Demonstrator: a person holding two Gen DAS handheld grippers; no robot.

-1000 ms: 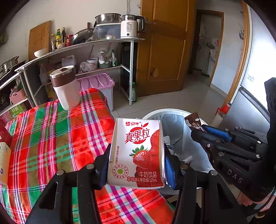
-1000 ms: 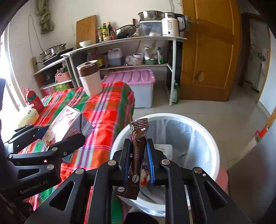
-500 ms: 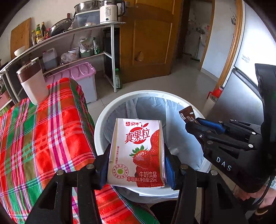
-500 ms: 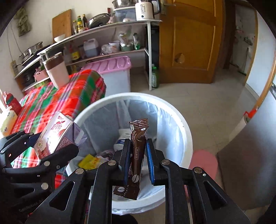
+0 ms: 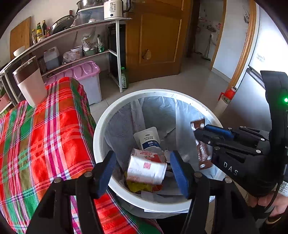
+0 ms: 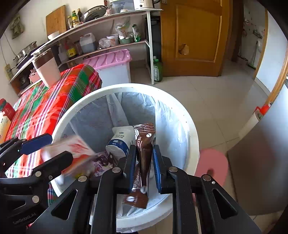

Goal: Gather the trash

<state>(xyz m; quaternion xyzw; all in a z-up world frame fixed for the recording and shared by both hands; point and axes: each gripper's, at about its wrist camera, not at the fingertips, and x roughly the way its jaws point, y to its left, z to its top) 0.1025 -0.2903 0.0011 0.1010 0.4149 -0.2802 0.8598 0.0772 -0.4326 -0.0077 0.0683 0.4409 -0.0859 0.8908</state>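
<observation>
Left gripper (image 5: 142, 171) has just been opening and stands wide over the bin (image 5: 100, 129); the carton (image 5: 146, 170) lies free between its pads, inside the bin. Right gripper (image 6: 144, 167), jaws narrow and just easing apart, has the brown wrapper (image 6: 144, 153) between them above the bin. Beyond stands the plaid worktop (image 5: 45, 135) with a cup (image 5: 29, 81).

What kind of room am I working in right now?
Most likely a home kitchen: an open shelf carries an electric kettle, a wok and oil bottles, with a plaid-clothed table beside the lined trash bin.
</observation>
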